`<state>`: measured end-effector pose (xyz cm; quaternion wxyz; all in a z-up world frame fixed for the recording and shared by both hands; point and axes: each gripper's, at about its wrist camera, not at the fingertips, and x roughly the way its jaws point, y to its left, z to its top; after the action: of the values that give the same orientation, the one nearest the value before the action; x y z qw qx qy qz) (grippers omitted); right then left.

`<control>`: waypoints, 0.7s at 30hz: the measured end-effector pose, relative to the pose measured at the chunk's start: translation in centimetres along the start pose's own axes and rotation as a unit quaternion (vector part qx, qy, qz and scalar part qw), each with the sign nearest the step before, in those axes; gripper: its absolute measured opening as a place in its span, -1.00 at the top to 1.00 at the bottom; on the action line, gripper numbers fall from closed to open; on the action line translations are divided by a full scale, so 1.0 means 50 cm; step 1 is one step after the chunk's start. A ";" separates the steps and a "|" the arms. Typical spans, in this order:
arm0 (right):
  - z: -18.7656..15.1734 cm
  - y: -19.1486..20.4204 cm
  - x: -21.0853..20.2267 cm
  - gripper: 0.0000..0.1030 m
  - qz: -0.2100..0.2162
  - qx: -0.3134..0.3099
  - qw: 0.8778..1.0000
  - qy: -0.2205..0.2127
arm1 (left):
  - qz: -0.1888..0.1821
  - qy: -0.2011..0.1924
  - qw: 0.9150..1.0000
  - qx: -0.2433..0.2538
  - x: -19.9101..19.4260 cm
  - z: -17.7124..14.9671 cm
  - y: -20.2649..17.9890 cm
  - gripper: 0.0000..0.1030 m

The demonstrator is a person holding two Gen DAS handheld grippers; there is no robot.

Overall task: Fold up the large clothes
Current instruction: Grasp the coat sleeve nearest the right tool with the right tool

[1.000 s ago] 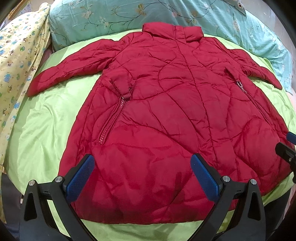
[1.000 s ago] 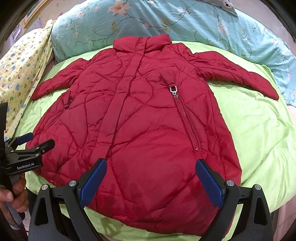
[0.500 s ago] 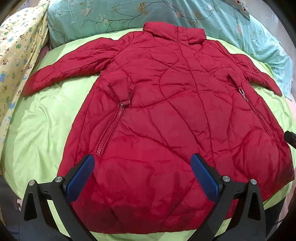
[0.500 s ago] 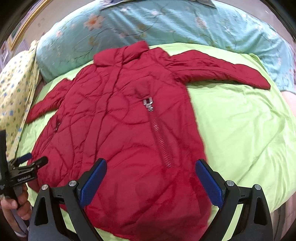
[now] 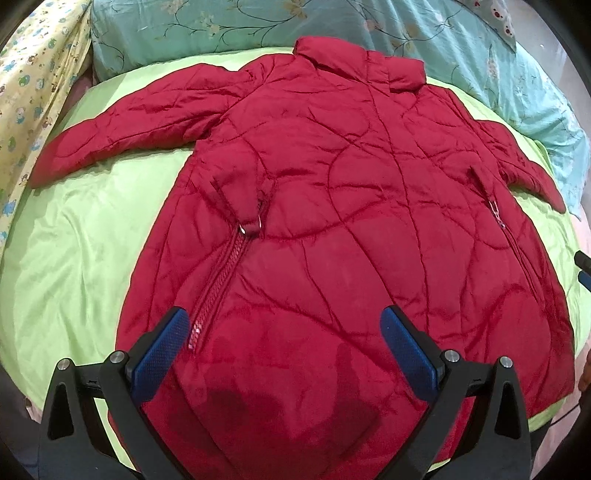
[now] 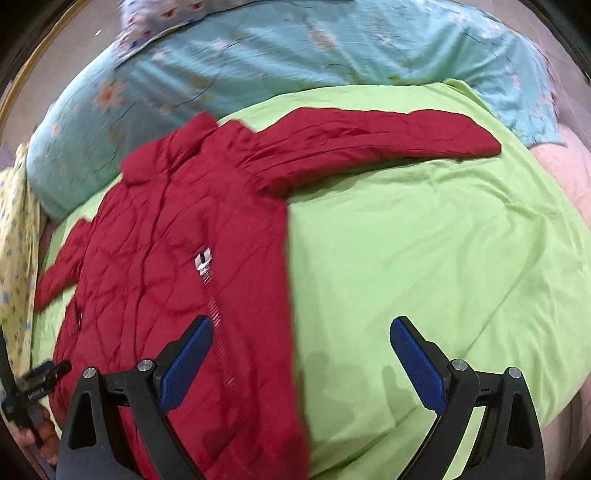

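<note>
Quilted, puffy red coat (image 5: 332, 206) flat on satiny green sheet (image 5: 81, 258)

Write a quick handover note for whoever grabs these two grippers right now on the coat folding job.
Left gripper: open, empty, hovering over the lower part of the red coat.
Right gripper: open, empty, over the coat's right edge and the green sheet.
Coat lies flat, front up, both sleeves spread out, collar toward the blue floral bedding.
Done: nothing folded.
Left: every fold, probably sleeves in first.
</note>
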<state>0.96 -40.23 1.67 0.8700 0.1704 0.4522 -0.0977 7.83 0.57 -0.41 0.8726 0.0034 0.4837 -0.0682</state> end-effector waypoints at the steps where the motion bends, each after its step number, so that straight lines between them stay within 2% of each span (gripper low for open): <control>1: 0.013 -0.017 0.007 -0.89 0.003 0.011 1.000 -0.002 | -0.002 0.000 1.000 0.000 0.002 0.005 0.000 -1.00; 7: 0.087 -0.129 0.048 -0.89 0.013 0.089 0.996 -0.009 | -0.021 0.002 1.000 -0.014 0.011 0.037 0.005 -1.00; 10: 0.136 -0.192 0.068 -0.89 0.006 0.120 0.992 -0.032 | -0.038 -0.002 0.999 -0.018 0.014 0.052 0.007 -1.00; 15: 0.217 -0.294 0.108 -0.84 -0.013 0.165 0.984 -0.067 | -0.026 -0.006 0.999 -0.018 0.026 0.076 0.004 -1.00; 21: 0.288 -0.407 0.186 -0.46 -0.034 0.228 0.969 -0.085 | -0.023 0.001 1.000 -0.011 0.054 0.088 -0.005 -1.00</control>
<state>10.54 -64.71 -2.51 0.8396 0.3394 0.3483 -0.2417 12.92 -0.32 -0.33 0.8701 -0.0172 0.4857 -0.0824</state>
